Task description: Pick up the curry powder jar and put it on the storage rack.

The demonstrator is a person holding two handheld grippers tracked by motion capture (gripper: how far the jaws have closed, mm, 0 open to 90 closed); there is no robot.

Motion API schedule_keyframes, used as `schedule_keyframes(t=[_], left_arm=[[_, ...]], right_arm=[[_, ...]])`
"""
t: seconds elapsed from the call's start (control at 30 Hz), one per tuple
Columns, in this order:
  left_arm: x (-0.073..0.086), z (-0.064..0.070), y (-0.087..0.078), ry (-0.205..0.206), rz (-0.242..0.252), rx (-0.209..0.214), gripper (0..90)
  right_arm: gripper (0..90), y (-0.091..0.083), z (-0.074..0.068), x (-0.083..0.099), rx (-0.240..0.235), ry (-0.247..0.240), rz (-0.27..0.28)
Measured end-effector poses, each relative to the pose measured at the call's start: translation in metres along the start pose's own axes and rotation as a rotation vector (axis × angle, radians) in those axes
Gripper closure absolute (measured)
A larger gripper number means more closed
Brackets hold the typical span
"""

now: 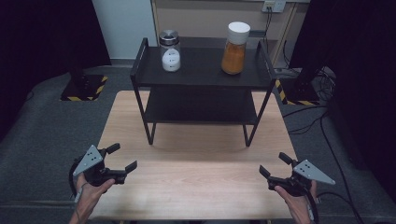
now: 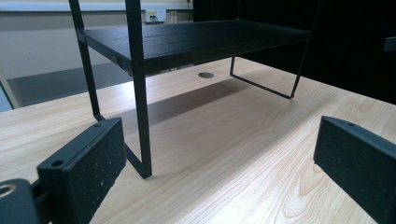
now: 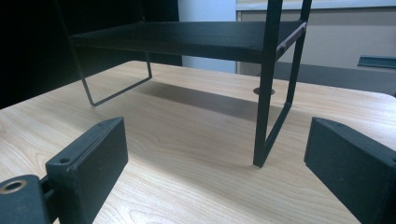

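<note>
Dark curtains hang on both sides, grey carpet runs underneath, and a pale wooden table [image 1: 196,172] sits in the middle of it all. On the far half of that table stands a black two-tier metal rack [image 1: 201,70], its thin legs planted on the wood. Up on the top shelf, two jars: toward the left, a clear jar with a silver lid [image 1: 170,51] holding something white, and toward the right, a taller jar of orange powder with a white cap [image 1: 235,48]. They stand upright and well apart from each other.

Down at the near edge, both tools sit low over the wood. The left gripper [image 1: 123,157] is held near the left corner, jaws spread wide with nothing between them. Along its own camera, the left gripper [image 2: 219,158] looks straight at the rack's near left leg [image 2: 140,93], which stands between the two black pads, farther off and untouched. A small round hole [image 2: 206,74] shows in the tabletop under the lower shelf.

Over on the other side, the right gripper [image 1: 274,164] mirrors it near the right corner, jaws likewise parted and empty. From its own camera the right gripper [image 3: 217,158] frames the rack's near right leg [image 3: 266,93], again standing ahead of it. Both jars are far from either tool, up on the shelf.
</note>
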State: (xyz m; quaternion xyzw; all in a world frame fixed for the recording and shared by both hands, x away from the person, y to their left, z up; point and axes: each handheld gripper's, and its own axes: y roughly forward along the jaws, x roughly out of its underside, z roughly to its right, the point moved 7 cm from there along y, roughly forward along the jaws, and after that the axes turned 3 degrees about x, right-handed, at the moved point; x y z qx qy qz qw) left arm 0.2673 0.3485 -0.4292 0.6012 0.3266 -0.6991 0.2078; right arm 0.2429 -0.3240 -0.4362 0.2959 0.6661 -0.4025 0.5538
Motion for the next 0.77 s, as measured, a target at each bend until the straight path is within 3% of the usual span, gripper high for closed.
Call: schedule_keyframes(t=[0.77], left_arm=[[-0.0005, 0.0003, 0.0018, 0.005, -0.006, 0.006, 1.1]], right_arm=[[6.6, 0.0009, 0.0001, 0.0009, -0.008, 0.000, 0.007]])
